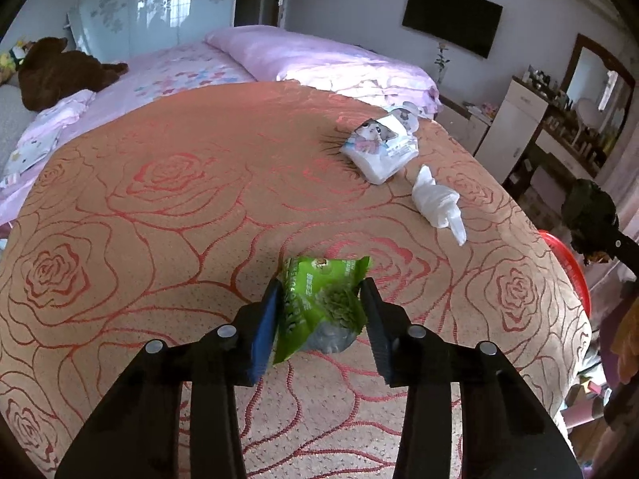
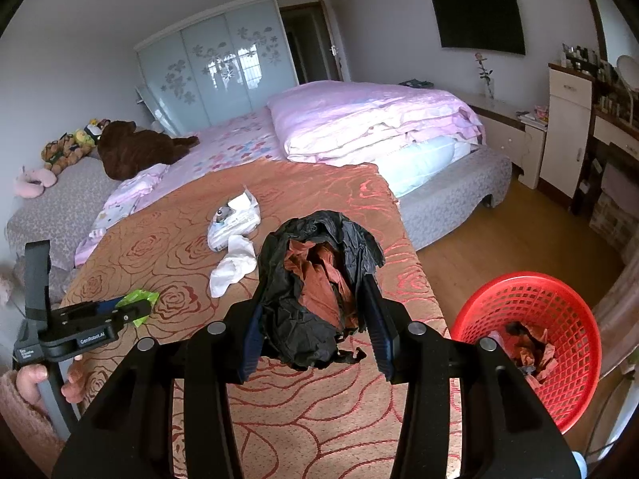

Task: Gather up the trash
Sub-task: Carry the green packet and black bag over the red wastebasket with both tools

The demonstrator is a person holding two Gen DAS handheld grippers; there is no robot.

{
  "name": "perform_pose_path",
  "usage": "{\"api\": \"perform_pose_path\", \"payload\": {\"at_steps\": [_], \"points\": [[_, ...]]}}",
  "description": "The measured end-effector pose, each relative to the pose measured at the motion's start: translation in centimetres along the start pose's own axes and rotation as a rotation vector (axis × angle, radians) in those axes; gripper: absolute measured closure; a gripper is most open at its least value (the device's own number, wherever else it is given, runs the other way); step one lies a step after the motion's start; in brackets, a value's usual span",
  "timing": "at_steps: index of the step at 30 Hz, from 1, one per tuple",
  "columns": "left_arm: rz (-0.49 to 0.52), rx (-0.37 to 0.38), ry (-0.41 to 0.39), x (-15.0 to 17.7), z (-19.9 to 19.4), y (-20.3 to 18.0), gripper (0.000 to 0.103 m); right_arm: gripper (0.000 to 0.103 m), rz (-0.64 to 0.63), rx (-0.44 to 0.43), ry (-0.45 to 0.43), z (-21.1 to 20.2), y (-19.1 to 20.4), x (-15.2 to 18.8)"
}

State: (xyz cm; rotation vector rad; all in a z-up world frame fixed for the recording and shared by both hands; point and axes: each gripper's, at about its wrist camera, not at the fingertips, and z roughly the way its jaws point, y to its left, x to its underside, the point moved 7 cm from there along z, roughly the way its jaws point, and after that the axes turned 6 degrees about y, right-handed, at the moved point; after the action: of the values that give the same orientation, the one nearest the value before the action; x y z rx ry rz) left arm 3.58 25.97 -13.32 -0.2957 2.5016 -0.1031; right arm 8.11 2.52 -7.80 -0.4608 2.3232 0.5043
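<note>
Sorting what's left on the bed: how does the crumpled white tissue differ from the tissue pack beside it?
The crumpled white tissue is plain, twisted and loose; the tissue pack is a blocky wrapped bundle printed with a cartoon cat. The tissue lies nearer the bed's edge, the pack farther in. Both are white and rest ungripped on the rose-patterned cover.

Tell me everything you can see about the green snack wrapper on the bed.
The green snack wrapper is a crinkled, glossy plastic packet, bright green with white print and a greyish patch at its lower end. It looks flattened and empty. It sits between the two fingers of the left tool, which close against its sides, over the orange rose-patterned bedspread. From the right wrist view it pokes out beyond the tool's tips.
</note>
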Motion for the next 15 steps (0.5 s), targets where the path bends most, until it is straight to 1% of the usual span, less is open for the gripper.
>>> {"api": "perform_pose_path", "payload": {"at_steps": [4,8,15], "points": [[-0.001,0.004,-0.013,-0.2,-0.6,-0.3,0.066,0.059,0.004,0.002,-0.005,-0.2,-0.3,-0.3],[0.013,0.012,-0.041,-0.8,-1.7,-1.2,0.067,0.059,0.007,0.004,-0.015,-0.6,-0.4,-0.5],[0.045,0.033,-0.096,-2.3,-3.5,-3.6,0.066,0.059,0.012,0.007,-0.044,-1.7,-0.9,-1.2]]}}
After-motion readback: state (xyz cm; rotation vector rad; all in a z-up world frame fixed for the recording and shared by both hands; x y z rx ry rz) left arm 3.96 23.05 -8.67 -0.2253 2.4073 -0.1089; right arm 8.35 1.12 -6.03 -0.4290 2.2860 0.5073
